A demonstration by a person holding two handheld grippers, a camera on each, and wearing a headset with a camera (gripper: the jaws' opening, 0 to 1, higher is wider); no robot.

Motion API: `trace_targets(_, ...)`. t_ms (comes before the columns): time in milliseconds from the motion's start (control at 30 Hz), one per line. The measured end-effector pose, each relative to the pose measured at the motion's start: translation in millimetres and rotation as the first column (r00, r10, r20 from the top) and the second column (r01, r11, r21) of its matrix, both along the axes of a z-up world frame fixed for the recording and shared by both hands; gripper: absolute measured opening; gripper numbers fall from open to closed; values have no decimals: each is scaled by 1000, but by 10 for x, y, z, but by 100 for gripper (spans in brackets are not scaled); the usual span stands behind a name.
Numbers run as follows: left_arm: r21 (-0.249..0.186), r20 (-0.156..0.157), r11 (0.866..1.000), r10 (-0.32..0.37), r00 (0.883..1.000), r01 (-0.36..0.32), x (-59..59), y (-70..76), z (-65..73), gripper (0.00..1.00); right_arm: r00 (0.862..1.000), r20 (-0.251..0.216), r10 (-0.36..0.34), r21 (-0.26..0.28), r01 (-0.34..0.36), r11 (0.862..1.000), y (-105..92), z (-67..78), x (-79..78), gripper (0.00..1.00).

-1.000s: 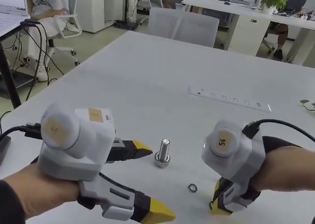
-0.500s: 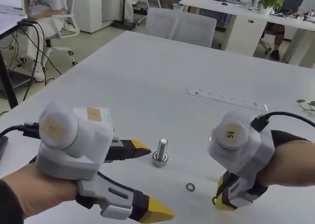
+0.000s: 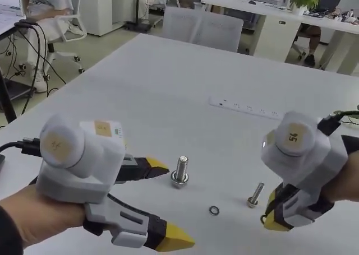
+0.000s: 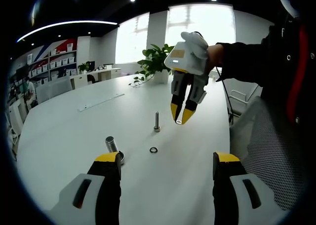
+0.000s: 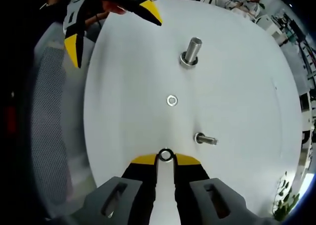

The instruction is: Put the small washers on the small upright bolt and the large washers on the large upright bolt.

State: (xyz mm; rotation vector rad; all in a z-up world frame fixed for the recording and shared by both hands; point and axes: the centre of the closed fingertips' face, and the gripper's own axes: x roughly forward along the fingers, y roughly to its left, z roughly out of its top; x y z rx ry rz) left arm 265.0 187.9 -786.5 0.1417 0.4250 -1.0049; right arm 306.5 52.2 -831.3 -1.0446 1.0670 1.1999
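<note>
Right tongs [image 5: 165, 158] have risen, seemingly pinching a washer [image 5: 166, 155].

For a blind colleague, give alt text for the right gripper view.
The right gripper pinches a small washer over a white table. Ahead stand a small bolt and a large bolt, a loose washer between them.

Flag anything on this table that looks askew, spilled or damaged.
Nothing stands out. The large bolt and small bolt both stand upright, one loose washer lies flat between them, and the right claw pinches a second washer.
</note>
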Motion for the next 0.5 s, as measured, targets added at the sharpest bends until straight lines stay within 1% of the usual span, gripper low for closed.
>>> trace_targets(300,2,-3,1000,1,1000,-1,-8,13,-5,76,999,29,-40,8,39,999,-129,139,126,13)
trace_targets(367,3,-4,1000,0,1000,0,-11,14,-7,76,998,36,-45,8,45,999,-145,169,167,13)
trace_targets(500,4,-5,1000,0,1000,0,-10,15,-10,76,997,53,-47,17,46,999,-136,262,200,13)
